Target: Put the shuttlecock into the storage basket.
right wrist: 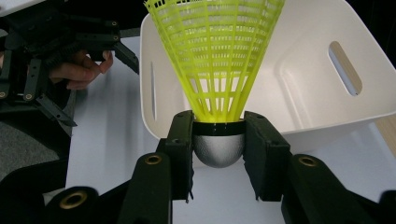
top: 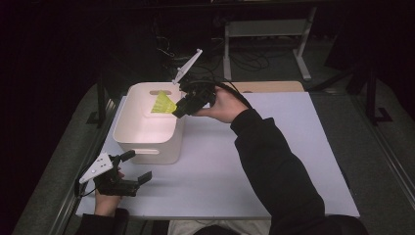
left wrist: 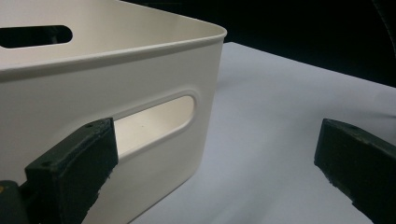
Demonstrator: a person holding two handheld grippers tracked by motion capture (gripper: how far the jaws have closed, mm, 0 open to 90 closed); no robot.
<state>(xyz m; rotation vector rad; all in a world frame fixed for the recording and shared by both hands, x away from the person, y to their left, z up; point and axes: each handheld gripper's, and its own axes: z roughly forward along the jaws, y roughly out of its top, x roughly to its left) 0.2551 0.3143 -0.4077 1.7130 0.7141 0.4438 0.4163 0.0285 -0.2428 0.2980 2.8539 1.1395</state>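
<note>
Black left tongs (top: pixel 139 167): held low at the near left corner of the bench, jaws spread wide with nothing between them. In the left gripper view one jaw stands close before the bin's near wall, whether touching it I cannot tell; the other is well apart over bare bench.
Left hand (top: pixel 108 196): wrapped round the body of the left tongs; a grey three-cornered plate sits on top of them.
Bench (top: pixel 274 161): pale, flat surface carrying the bin.
Bin (top: pixel 134 142): white plastic, open-topped, rounded corners, standing on the left half of the bench just beyond the left tongs. A slot handle is cut in its near wall (left wrist: pixel 154 119) and another in the far wall.
Shuttlecock (top: pixel 163 104): bright yellow-green plastic skirt with a silvery rounded cap (right wrist: pixel 218 150). It hangs in the air over the bin's far right part, clear of the floor of the bin, its skirt pointing toward the bin's inside.
Right tongs (top: pixel 179 107): clenched on the shuttlecock, one jaw on each side of the cap just below the black band, as the right gripper view shows. They reach over the bin's right rim.
Right hand (top: pixel 222 105): grips the right tongs from the right of the bin; the dark sleeve runs back toward the near edge.
</note>
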